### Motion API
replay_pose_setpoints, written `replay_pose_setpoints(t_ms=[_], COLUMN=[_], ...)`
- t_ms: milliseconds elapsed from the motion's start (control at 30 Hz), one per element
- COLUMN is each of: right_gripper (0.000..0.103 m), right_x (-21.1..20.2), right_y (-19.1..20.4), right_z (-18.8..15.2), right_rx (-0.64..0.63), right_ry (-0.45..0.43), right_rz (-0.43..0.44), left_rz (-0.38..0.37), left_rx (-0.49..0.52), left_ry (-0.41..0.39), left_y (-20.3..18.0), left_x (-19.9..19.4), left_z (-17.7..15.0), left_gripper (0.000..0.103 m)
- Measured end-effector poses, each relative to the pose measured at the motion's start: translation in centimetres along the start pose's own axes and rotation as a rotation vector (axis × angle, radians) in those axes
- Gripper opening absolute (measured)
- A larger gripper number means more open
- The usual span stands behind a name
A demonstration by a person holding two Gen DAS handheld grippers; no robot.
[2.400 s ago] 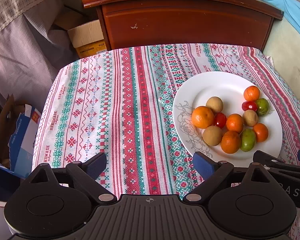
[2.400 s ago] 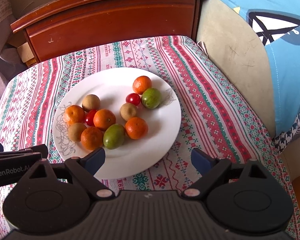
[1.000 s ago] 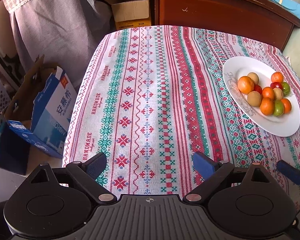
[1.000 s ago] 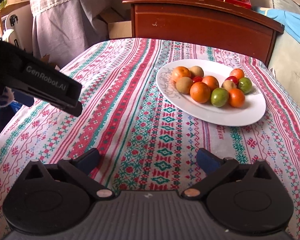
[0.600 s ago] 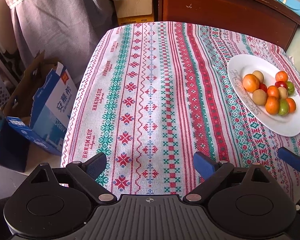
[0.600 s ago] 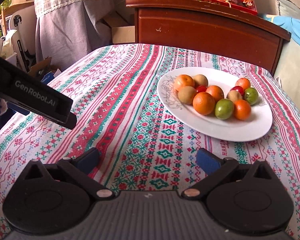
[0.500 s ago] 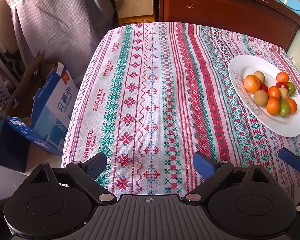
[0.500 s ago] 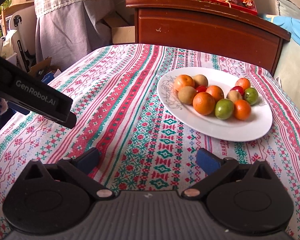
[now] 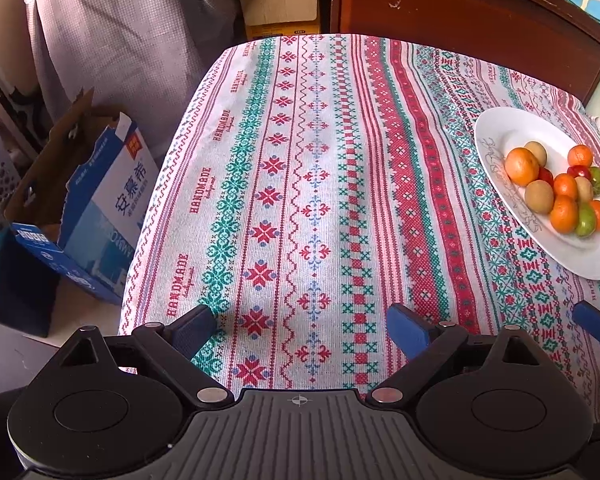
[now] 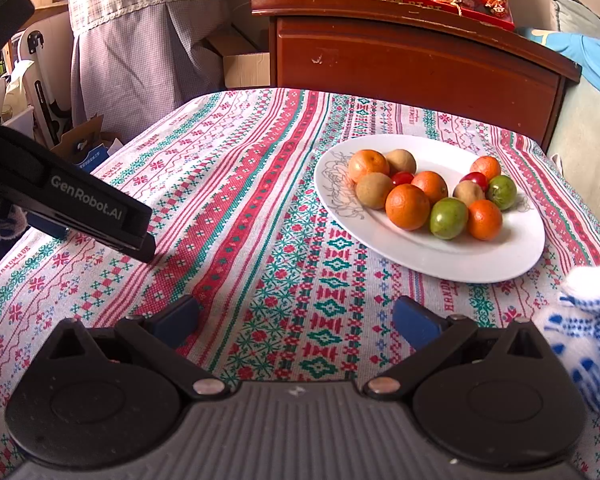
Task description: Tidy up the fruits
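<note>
Patterned tablecloth (image 9: 300,184) woven "HANDMADE"; wooden cabinet (image 10: 412,64) far, blue carton (image 9: 96,208) left. Fruits (image 10: 428,196) piled on white plate (image 10: 512,256), far right. Left gripper (image 9: 300,332) and right gripper (image 10: 296,320) both spread wide, empty; "GenRobot.AI" printed on left

Left gripper (image 9: 300,330) (jaws spread) hovers over tablecloth (image 9: 300,184), plate (image 9: 496,136) far right.

left wrist view looks down from high at the near edge; right wrist view sits lower; both share the plate (image 9: 496,136) (image 10: 512,256), right of frame
</note>
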State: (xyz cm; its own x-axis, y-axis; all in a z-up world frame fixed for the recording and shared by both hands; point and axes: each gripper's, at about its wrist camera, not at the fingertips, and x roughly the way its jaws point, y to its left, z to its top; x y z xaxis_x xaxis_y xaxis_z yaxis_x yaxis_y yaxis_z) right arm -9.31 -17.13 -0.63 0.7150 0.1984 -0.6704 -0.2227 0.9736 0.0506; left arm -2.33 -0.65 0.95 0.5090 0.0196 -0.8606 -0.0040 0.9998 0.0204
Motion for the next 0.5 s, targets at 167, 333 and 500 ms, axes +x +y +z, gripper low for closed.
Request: replay_pose_setpoints(t_ms=[167, 333, 500], right_gripper=[0.102, 0.102, 0.102], right_x=[-0.01, -0.01, 0.00], right_y=[-0.01, -0.02, -0.02], right_z=[0.00, -0.01, -0.01], right_rx=[0.000, 0.000, 0.000], right_ry=[0.000, 0.000, 0.000], right_rz=[0.000, 0.000, 0.000], left_rz=[-0.003, 0.001, 0.007], left_rx=[-0.012, 0.000, 0.020], left_ry=[-0.003, -0.022, -0.046], left_y=[0.03, -0.15, -0.52], left_x=[0.21, 0.42, 0.64], left_z=[0.15, 0.23, 0.18], left_gripper=[0.095, 0.095, 0.095])
